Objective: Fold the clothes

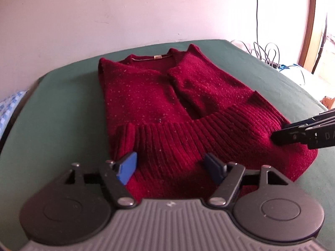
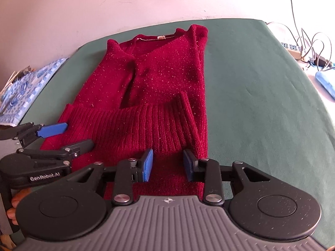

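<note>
1. Left wrist view: a dark red knitted sweater (image 1: 167, 108) lies on a green-covered surface (image 1: 62, 108), long axis running from the near edge toward the far edge by the wall. Its neckline, with a small label (image 1: 157, 57), points to the far edge; the ribbed hem lies nearest the camera. The sides are folded inward, so the piece is a narrow strip.

2. Same view: the left gripper (image 1: 170, 170) stands over the ribbed hem at its left end with jaws wide apart — knit lies between the blue pads, and neither pad presses on it. The right gripper (image 1: 278, 140) enters from the right edge, its dark tip on the hem's right end; its jaws cannot be read from this side.

3. Right wrist view: the sweater (image 2: 159, 79) again points neckline-first to the far edge, sitting left of the surface's (image 2: 261, 104) middle, hem nearest.

4. Same view: the right gripper (image 2: 167, 165) has its jaws part open — ribbed knit fills the gap, and whether the pads pinch it I cannot tell. The left gripper (image 2: 77, 136) reaches in from the left, fingers spread above and below the hem's left end.
</note>
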Demonstrator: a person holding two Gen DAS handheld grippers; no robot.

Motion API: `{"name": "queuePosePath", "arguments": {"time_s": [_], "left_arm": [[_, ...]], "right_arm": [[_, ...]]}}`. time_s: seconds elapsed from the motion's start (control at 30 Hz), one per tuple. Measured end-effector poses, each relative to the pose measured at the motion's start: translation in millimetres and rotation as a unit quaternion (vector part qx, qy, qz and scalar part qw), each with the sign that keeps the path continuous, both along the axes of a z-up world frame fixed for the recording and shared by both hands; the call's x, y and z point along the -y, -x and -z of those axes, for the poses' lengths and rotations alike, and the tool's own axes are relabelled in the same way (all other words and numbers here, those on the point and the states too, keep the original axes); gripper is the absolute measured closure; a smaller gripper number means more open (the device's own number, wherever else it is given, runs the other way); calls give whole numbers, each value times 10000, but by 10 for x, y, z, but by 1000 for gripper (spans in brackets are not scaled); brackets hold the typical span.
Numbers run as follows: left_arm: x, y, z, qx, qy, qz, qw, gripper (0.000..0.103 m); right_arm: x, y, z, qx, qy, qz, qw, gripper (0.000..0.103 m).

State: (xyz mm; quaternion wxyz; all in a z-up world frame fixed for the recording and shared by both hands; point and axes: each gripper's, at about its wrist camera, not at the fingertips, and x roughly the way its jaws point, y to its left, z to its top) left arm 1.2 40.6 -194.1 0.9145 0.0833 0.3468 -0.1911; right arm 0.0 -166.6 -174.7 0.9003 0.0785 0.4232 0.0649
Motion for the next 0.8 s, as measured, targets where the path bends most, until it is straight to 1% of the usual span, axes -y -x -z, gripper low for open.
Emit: {"name": "queuePosePath", "arguments": {"time_s": [0.1,0.17,0.23,0.33,0.4,0.47,0.5,0.53,0.57,0.6,0.63,0.7,0.73,0.8], "left_arm": [[-38,-30,-11,-66,110,7,9999,28],[-56,-27,-1,-74,155,76,9998,25],[-46,-5,8,-22,126,154,9998,22],[-17,20,12,60,34,236,9997,23],[-37,26,-32,46,36,213,9998,26],[-72,65,-116,97,47,186,9998,33],[-95,98,-174,149,56,171,9997,33],[-120,135,-233,212,63,151,9996,32],[-161,203,-305,342,64,98,9993,29],[-212,271,-352,390,95,64,9992,25],[-265,338,-395,428,126,34,9990,24],[-387,480,-376,307,91,17,9995,24],[-446,552,-347,222,38,2,9997,24],[-538,685,-272,40,-73,17,10000,26]], "right_arm": [[29,-7,4,-9,-84,51,10000,69],[28,-2,13,16,-80,55,10000,69],[19,8,25,64,-55,66,9999,69],[-20,26,30,143,62,40,9999,69],[-29,22,10,131,93,18,9999,69],[18,51,-48,162,-70,167,9997,69],[48,77,-86,197,-180,277,9993,69],[77,108,-127,243,-283,374,9986,69],[92,164,-174,366,-320,375,9981,69],[95,224,-221,489,-223,314,9981,69],[95,285,-265,611,-105,243,9978,67],[77,414,-296,758,375,-21,9964,52],[87,474,-281,749,563,-128,9955,43],[139,579,-232,657,743,-190,9949,43]]}}
